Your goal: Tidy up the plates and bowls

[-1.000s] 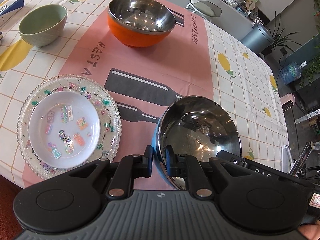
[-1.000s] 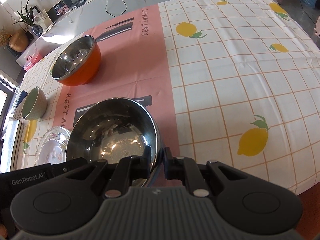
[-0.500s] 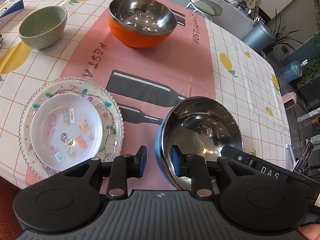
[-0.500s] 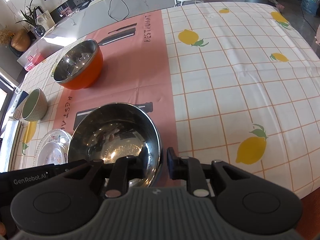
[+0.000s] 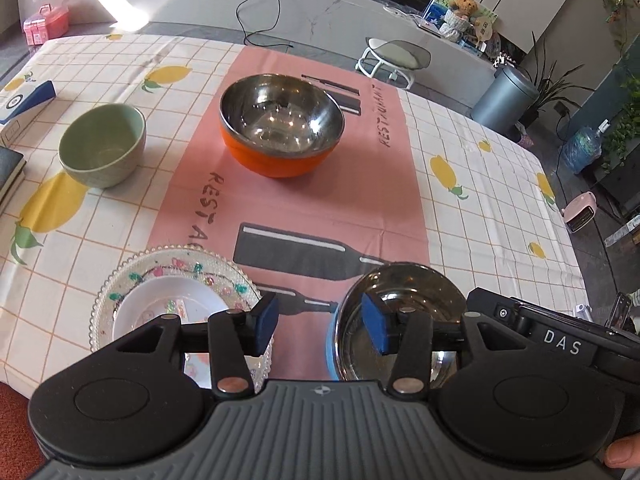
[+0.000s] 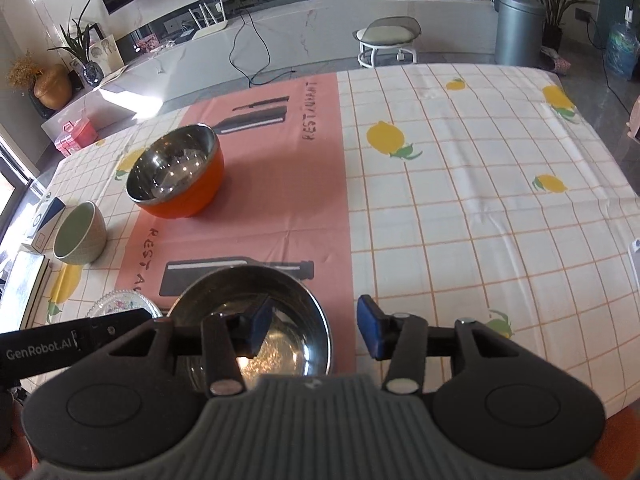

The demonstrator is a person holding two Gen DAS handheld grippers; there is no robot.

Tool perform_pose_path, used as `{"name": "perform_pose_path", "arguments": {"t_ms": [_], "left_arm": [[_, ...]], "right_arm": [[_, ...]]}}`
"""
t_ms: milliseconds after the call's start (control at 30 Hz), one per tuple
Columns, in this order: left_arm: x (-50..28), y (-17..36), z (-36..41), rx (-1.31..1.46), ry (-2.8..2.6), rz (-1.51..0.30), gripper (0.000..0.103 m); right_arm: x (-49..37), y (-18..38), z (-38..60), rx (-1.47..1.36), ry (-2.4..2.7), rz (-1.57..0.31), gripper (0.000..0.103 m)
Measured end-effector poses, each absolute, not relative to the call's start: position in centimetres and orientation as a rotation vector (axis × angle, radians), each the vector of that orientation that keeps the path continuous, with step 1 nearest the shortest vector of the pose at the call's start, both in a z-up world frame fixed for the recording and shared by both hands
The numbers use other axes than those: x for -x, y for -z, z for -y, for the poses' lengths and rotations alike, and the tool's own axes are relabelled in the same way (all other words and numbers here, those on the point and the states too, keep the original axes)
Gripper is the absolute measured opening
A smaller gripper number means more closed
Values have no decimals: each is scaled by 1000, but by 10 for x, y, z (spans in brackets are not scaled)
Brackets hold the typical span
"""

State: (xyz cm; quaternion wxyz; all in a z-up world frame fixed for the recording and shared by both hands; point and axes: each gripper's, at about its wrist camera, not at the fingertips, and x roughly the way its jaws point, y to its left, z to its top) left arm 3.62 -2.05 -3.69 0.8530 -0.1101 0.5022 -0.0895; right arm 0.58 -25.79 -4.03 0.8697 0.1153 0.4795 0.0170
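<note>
A blue steel-lined bowl (image 5: 404, 292) (image 6: 280, 300) stands on the pink runner at the table's near edge. My left gripper (image 5: 320, 326) is open above its left rim, touching nothing. My right gripper (image 6: 316, 330) is open above its right rim, also empty. An orange steel-lined bowl (image 5: 280, 128) (image 6: 176, 180) stands farther back on the runner. A green bowl (image 5: 102, 146) (image 6: 78, 234) stands to the left. A small white plate (image 5: 168, 312) lies on a clear beaded plate (image 5: 132, 276) (image 6: 116, 302) at the near left.
A chequered lemon tablecloth (image 6: 480, 220) covers the table. A blue-white box (image 5: 24, 100) and a dark book (image 5: 8, 172) lie at the left edge. A stool (image 5: 394, 58) and a grey bin (image 5: 506, 98) stand beyond the far side.
Both grippers have opened, let go of the blue bowl's rim and pulled back and up. The blue bowl stays on the runner.
</note>
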Motion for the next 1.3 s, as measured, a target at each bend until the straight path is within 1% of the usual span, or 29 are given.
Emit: {"name": "perform_pose_path", "arguments": {"t_ms": [233,400,667,933,1300], "left_arm": [[-53,14,4,206,180,-976,57],[-70,1,-8,194,167,-935,57],[-106,-5,-37,239,110,-917,58],[-143,5,-53,289,90,-923,61],[-189,46,-61,322,53,-997,61]], "right_arm": [[-29,21,247,-226,-69,-967,48],[-50,12,232,-200,-96,-947,54],[-92,3,201,-171,-135,-936,55],[-138,11,178,-166,-128,-954,56],[-193,49,167,-209,-90,-1035,55]]}}
